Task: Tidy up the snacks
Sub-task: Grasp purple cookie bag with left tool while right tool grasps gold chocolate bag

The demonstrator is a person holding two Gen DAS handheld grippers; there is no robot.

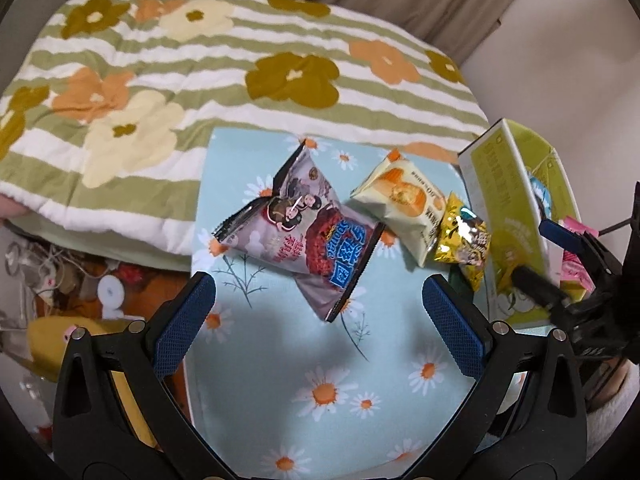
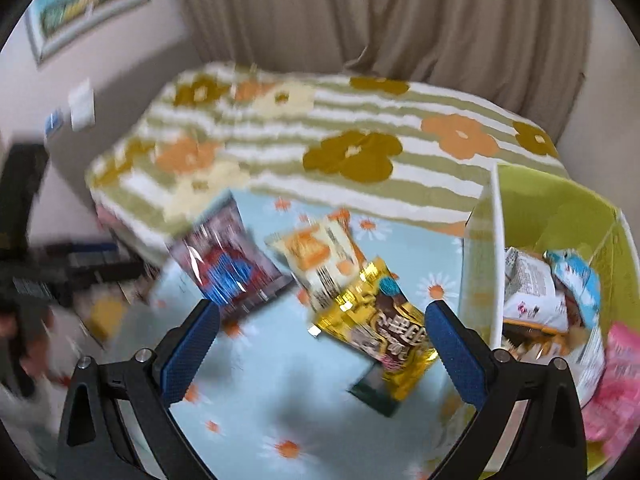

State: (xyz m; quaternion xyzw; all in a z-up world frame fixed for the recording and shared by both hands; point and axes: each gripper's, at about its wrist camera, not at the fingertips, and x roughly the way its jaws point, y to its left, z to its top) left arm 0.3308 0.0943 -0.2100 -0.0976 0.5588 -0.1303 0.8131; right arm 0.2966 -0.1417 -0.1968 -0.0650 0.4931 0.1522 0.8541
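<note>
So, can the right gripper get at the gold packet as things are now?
Probably yes. The right gripper is open, with the gold packet lying uncovered just ahead of its jaws on the daisy cloth. The green box stands close beside.

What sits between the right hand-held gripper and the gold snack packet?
Nothing visible. The right hand-held gripper is open, and the gold snack packet lies just ahead on the daisy cloth.

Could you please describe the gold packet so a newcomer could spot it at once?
On the daisy cloth, three snack packets lie in a row beside the green box. The gold packet is nearest the box, small, shiny foil, unlike its matte cream neighbour.
</note>
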